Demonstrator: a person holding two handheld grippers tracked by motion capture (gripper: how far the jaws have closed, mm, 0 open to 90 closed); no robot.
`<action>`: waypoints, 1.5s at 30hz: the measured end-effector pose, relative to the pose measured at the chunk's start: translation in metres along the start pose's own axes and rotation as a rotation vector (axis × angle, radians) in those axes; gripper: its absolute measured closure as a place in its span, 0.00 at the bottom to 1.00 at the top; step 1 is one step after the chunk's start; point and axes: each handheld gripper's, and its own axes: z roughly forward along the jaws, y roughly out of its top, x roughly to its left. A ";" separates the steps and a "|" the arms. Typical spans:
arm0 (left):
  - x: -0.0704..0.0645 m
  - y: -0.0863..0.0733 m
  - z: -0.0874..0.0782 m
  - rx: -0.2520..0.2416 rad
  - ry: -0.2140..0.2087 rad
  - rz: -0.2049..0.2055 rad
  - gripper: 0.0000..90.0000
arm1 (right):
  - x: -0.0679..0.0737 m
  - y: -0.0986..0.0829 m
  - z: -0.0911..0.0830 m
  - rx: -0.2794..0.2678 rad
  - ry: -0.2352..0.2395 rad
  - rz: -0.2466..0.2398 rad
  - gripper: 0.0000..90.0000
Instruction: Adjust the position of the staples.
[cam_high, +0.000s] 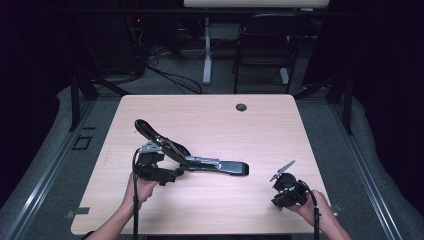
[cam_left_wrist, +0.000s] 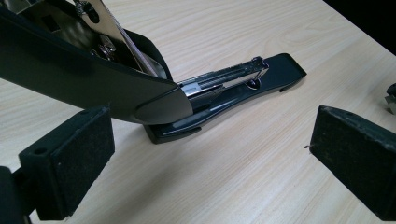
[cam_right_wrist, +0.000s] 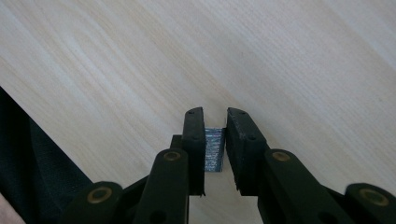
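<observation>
Overhead and gripper-mounted views of a stapler-loading operation at a wooden table (cam_high: 260, 120). The stapler (cam_high: 200, 162) lies left of the table's centre, opened out: its black base (cam_left_wrist: 233, 98) rests flat and points toward 3 o'clock in the high view, with the bright metal staple channel (cam_left_wrist: 224, 77) exposed along it, while the hinged top cover (cam_high: 150, 131) is swung up and back toward 10 o'clock. The left gripper (cam_high: 155, 172) sits at the stapler's hinge end, about 8 o'clock from table centre; in the left gripper view its jaws stand wide apart, the foam pads (cam_left_wrist: 70, 163) flanking the hinge and touching nothing that can be seen. The right gripper (cam_high: 286, 192) is at 4 o'clock, well apart from the stapler, its jaws drawn narrow and clamped on a small strip of staples (cam_right_wrist: 214, 149) (ribbed, silvery, held between the pads just above the tabletop).

Step in hand, as judged: staples picked up, stapler open, loading not yet begun. The next move would call for carrying the strip toward 9 o'clock, aligning it lengthwise with the channel, and lowering it in squarely; the left gripper may need to steady the base.
</observation>
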 end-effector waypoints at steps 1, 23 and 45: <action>0.000 0.000 0.000 0.001 -0.002 0.000 0.00 | 0.000 0.000 -0.001 -0.006 0.000 -0.003 0.87; 0.003 0.001 -0.002 -0.009 0.017 -0.004 0.00 | -0.005 0.014 -0.015 -0.116 -0.086 -0.032 0.87; 0.003 0.002 -0.002 -0.017 0.036 -0.008 0.00 | -0.015 0.054 0.002 -0.069 -0.136 -0.079 0.87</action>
